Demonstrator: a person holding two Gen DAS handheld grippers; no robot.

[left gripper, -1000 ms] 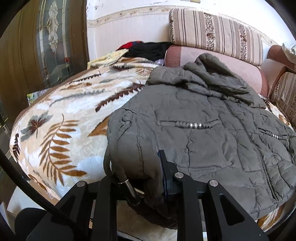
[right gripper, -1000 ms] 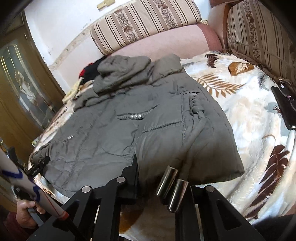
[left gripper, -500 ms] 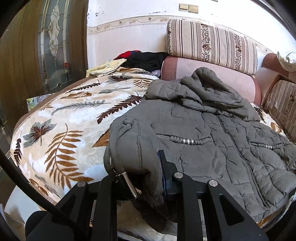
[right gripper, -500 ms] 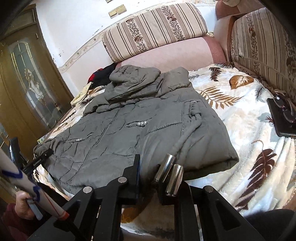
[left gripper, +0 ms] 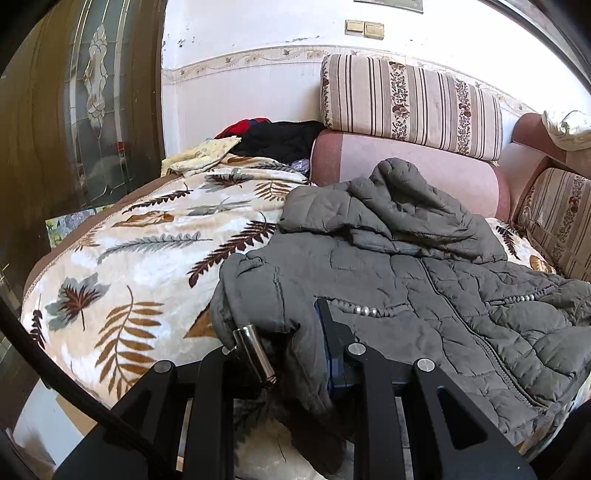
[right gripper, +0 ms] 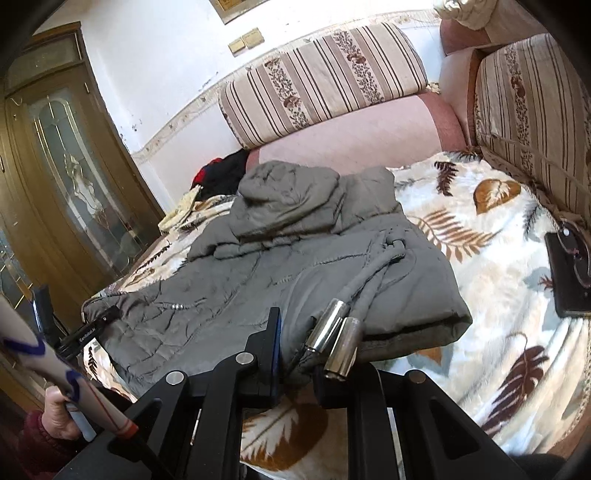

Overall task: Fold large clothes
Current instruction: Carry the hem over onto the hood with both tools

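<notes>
Left wrist: jacket (left gripper: pixel 424 291) hem inside tool (left gripper: pixel 291 343)

A leaf-patterned blanket (left gripper: pixel 122 258) in cream, brown and grey covers the bed. Behind it stands a pink padded backrest (left gripper: pixel 406 158) topped by a striped, flower-printed cushion (left gripper: pixel 410 103); a second striped cushion (right gripper: pixel 535 110) lines the side. At the far corner lies a heap of black and red clothes (left gripper: pixel 277 136) beside a pale yellow cloth (left gripper: pixel 201 157). A dark phone (right gripper: pixel 569 277) with a pair of glasses on it rests on the blanket near the side cushion. A brown door with decorative glass (right gripper: pixel 74 184) stands by the white wall, which carries two beige switch plates (left gripper: pixel 365 28).
</notes>
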